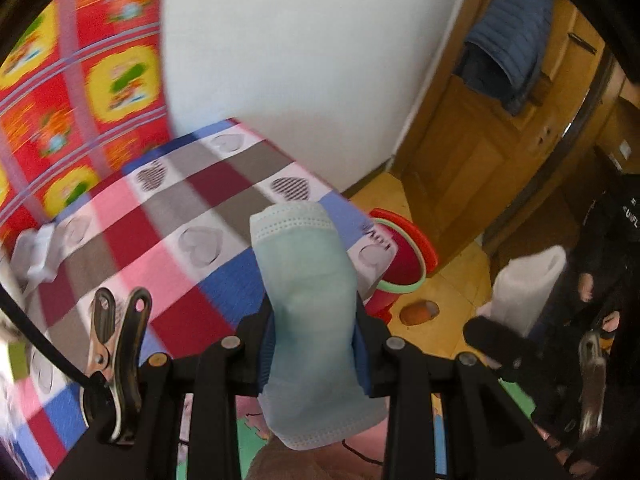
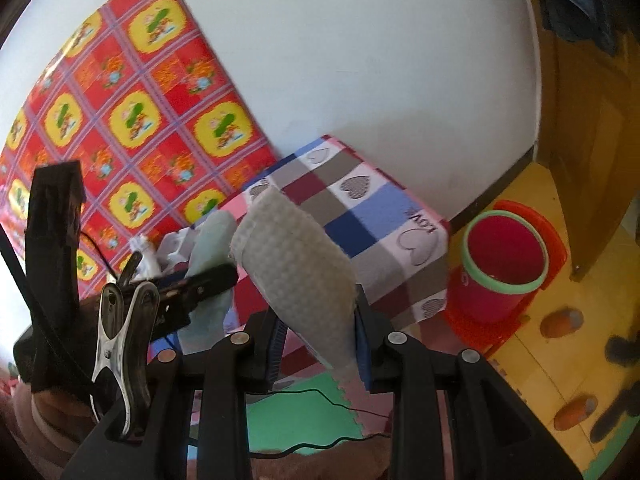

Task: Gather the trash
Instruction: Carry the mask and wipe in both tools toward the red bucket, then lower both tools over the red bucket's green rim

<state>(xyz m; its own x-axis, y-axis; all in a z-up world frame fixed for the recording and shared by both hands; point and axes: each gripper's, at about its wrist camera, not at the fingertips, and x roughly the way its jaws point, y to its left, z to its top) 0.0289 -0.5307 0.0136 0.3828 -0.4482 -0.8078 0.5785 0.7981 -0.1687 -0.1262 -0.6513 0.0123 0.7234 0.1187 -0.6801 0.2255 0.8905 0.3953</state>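
a: status? how far along is the collecting?

b: midway, i'd judge. both pieces are picked up, neither is binned. left gripper (image 1: 314, 344) is clamped on a mask (image 1: 308, 296), pale blue-green, pleated, stitched hem at top, hanging limp out both ends of the jaws. right gripper (image 2: 316, 344) is clamped on a paper towel (image 2: 296, 264), white, embossed, folded over itself.

a: where are they relative to the bin?

b: both held in the air over the near edge of the worktop (image 2: 360, 216) with the checked heart cloth. bin (image 2: 504, 256), red with a green rim, stands on the floor just beside the worktop's right corner, mouth open. nothing visible inside from here.

a: anything left behind?

b: crumpled white scraps (image 1: 34, 252) at the worktop's far left. looks like more trash, too blurred to say what. so: drop these two, then go back.
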